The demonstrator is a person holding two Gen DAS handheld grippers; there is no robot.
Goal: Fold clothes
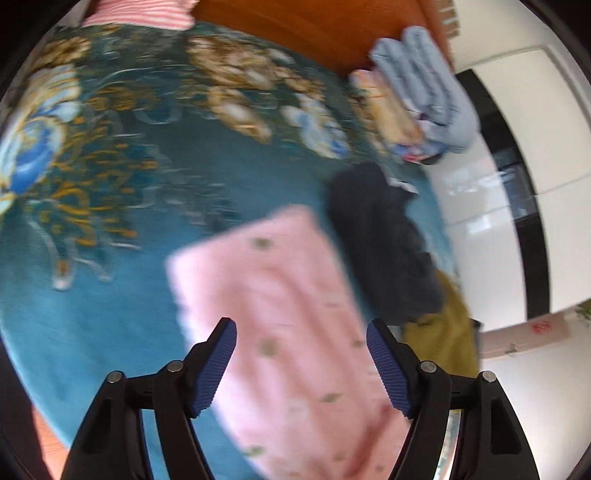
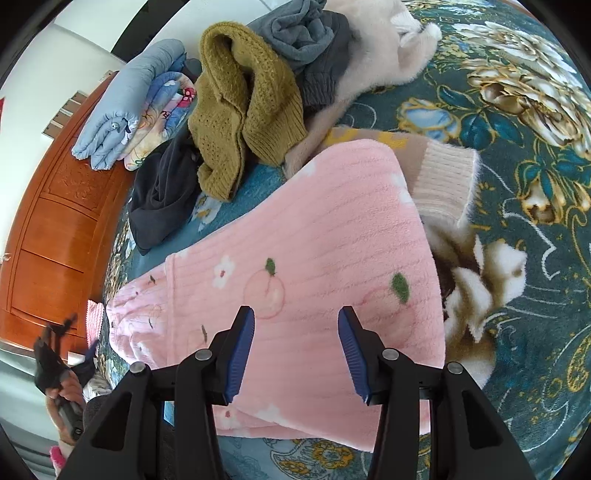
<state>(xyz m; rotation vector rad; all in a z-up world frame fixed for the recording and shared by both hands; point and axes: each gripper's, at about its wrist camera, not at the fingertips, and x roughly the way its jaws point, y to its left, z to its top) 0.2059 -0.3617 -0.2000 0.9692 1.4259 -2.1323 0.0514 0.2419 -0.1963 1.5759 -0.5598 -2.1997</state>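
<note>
A pink fleece garment [image 2: 314,258] with peach and flower prints lies folded on the teal floral bedspread [image 2: 535,258]. My right gripper [image 2: 296,314] is open and empty, just above its near part. In the blurred left wrist view the same pink garment [image 1: 288,306] lies below my left gripper [image 1: 301,326], which is open and empty. The left gripper also shows small at the lower left of the right wrist view [image 2: 61,343], held in a hand.
A mustard knit sweater [image 2: 243,107], a dark garment [image 2: 162,188], a grey garment [image 2: 306,33] and a cream fluffy garment [image 2: 380,44] lie piled beyond the pink one. Folded light blue bedding [image 2: 122,107] sits by the orange wooden headboard [image 2: 55,229]. A striped pink cloth [image 1: 144,13] lies far off.
</note>
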